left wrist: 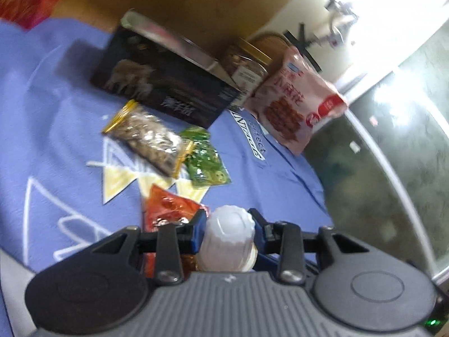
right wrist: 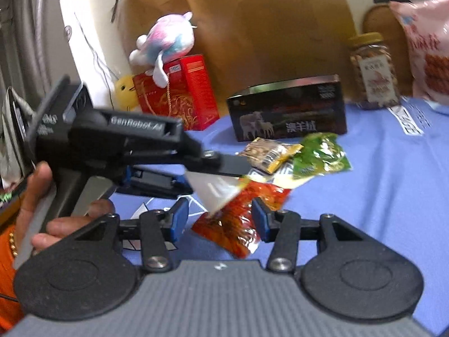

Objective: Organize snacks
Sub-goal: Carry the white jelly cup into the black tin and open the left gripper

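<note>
One legible mark, "GenRobot.AI", on left hand-held gripper [right wrist: 221, 181]

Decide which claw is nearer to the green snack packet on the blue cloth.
Probably the left. The left claw, shut on a white jelly cup, reaches out close beside the green packet. The right claw hangs open farther back, over the red packet.

Brown cardboard [right wrist: 252, 28] leans against a cream wall [right wrist: 92, 14] behind the blue cloth [right wrist: 393, 182].
</note>
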`<state>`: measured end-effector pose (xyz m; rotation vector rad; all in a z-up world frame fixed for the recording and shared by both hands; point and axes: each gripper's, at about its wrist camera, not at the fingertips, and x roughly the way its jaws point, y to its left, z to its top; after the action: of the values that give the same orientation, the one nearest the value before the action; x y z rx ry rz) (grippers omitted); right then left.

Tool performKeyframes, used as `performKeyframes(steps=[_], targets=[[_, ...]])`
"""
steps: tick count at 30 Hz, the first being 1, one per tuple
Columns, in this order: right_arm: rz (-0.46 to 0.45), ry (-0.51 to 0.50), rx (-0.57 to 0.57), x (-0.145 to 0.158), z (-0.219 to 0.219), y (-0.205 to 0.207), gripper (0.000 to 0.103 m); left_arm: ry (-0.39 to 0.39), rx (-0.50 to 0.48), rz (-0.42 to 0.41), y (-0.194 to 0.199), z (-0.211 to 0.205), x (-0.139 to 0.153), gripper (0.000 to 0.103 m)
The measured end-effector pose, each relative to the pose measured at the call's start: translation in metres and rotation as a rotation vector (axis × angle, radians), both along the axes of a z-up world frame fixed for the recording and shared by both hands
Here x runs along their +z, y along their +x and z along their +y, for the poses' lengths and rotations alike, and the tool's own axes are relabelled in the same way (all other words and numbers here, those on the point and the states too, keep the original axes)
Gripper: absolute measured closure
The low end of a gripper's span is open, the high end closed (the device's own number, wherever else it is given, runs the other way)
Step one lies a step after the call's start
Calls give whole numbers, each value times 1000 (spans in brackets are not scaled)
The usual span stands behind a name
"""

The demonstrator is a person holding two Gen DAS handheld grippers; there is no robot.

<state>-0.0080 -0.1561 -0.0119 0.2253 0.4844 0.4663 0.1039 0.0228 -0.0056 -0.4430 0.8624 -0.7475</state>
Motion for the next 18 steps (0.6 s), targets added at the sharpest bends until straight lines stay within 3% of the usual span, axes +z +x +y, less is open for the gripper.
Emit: performKeyframes(steps=[1,2,4,6,11,15,18], targets=[[-6,-7,-6,-1,1,3,52,45,5,-21,-1,-7,3,70],[-8,-12,-14,-2,1,5,62,86,12,-45,-2,-12,5,71],[11,-36,-30,-5,1,15,67,159,13,-83,-2,-21,10,70],[28,-37,-34,-7,1,23,68,206,11,-116,2,-26,18,70],[-2,-49,-34,9,1,51,69,225,28,-185,42,-32,58,69],[-90,-59,-60,41,-4,100,69,222,49,-256,99,-49,89,67],[-129,-105,-117,56,-8,149,69,250,55,-268,147,-73,94,51]])
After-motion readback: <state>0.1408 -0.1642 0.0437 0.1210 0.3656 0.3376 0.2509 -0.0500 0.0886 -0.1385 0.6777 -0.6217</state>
